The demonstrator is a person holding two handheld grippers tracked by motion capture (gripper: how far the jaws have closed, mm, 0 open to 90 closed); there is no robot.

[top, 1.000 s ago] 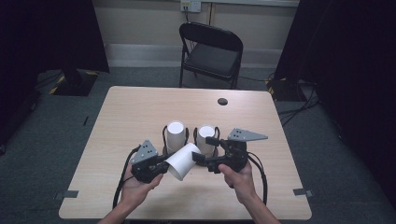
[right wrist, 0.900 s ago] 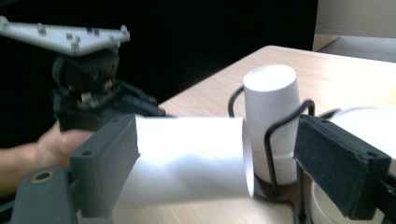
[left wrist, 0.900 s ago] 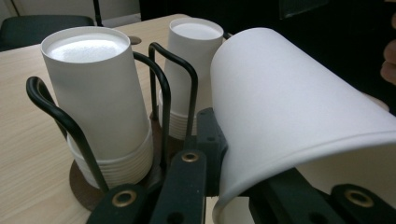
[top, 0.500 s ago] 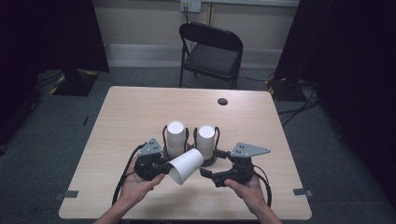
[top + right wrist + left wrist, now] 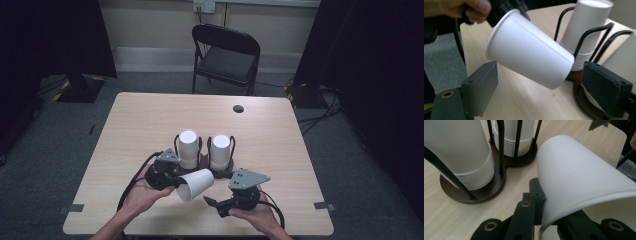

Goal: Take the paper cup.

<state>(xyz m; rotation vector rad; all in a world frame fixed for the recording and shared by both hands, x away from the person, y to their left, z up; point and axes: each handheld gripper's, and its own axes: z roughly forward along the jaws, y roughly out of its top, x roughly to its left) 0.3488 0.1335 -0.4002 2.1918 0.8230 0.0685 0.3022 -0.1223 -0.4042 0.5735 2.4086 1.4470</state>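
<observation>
Paper cup: a single white paper cup [image 5: 196,184] is lying tilted on its side in the air, just in front of the cup holder [image 5: 204,161], rim toward the person and base toward the holder.
Left gripper: the left gripper [image 5: 172,178] is pinching the cup's rim wall, its jaws closed on the thin paper; in the left gripper view the rim [image 5: 584,202] is bending slightly under the grip.
Right gripper: the right gripper [image 5: 212,202] is waiting with its jaws spread wide, just to the right of the cup and nearer the person than the holder; its fingers [image 5: 480,87] are bracketing the cup body without touching it.
Cup holder: a dark base with black wire loops is carrying two stacks of upside-down white cups [image 5: 188,148] on the bench [image 5: 130,120].
Step in hand: judging by this, one cup is being handed over or steadied after separation from a stack.
Next move: it is likely calling for the right gripper to close gently around the cup's body, since hard pressure would crush it.
Writing: no brand, label or print is showing on the cups.
</observation>
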